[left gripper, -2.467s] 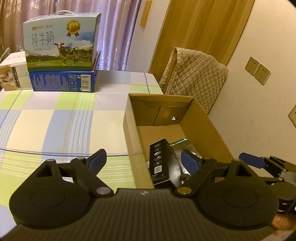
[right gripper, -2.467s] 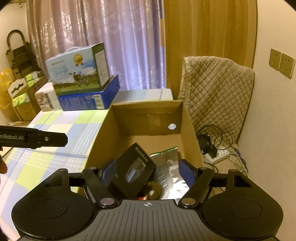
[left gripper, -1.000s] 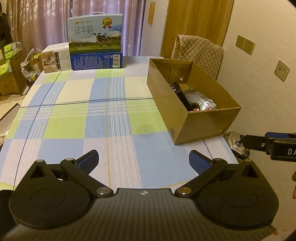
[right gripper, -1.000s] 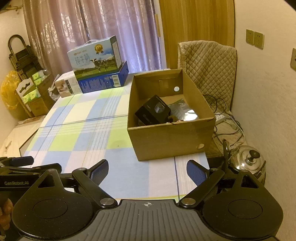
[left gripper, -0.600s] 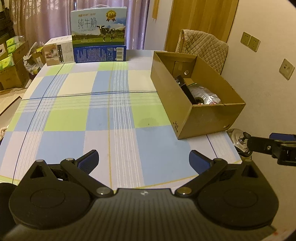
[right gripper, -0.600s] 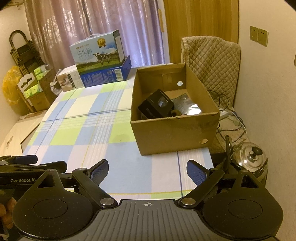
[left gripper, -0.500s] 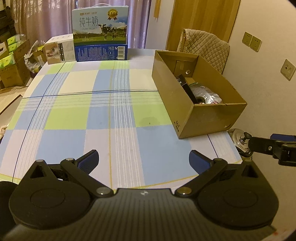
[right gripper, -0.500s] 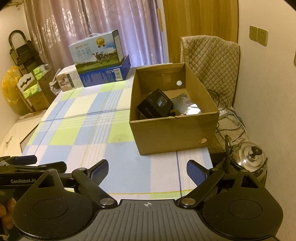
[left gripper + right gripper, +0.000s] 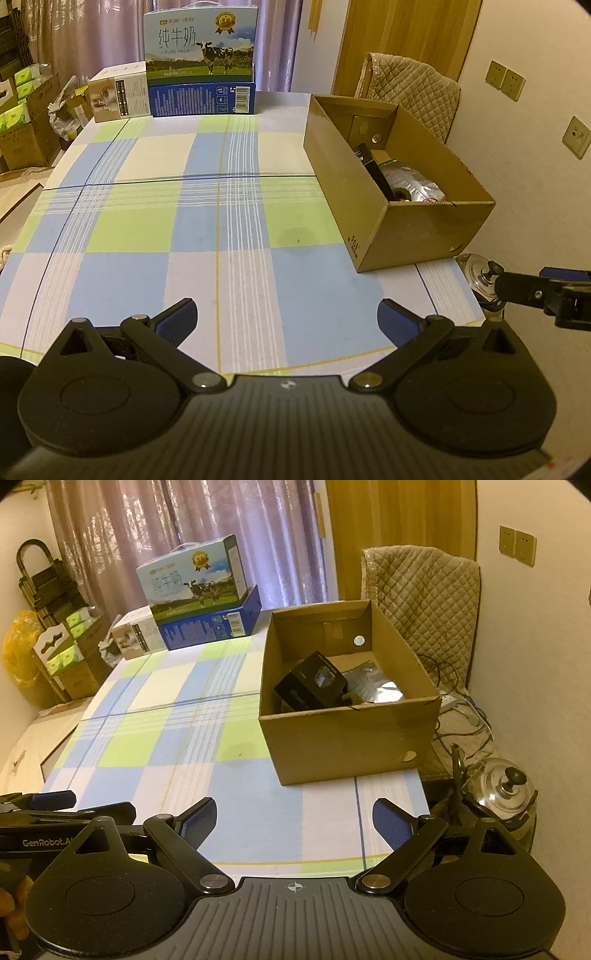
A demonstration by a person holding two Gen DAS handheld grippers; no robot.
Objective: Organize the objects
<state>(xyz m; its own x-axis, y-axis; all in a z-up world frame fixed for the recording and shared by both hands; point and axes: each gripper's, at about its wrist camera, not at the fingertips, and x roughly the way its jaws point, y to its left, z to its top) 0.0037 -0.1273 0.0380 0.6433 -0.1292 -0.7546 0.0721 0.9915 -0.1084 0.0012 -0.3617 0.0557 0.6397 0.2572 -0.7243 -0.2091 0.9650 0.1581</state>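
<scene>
The open brown cardboard box [image 9: 351,734] sits on the checked blue, green and white tablecloth [image 9: 207,229], at about 1 o'clock from the right tongs [image 9: 294,819] and 2 o'clock from the left tongs [image 9: 286,317]. The right one looks nearer. The box's long side runs away from the tongs. Both tongs are wide open and hold nothing. Inside are one black box [image 9: 312,681] and one shiny silver bag [image 9: 376,690].

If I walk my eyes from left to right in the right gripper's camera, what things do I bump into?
Yellow bag → small white box → milk carton → cardboard box → quilted chair cover → shiny kettle.
</scene>
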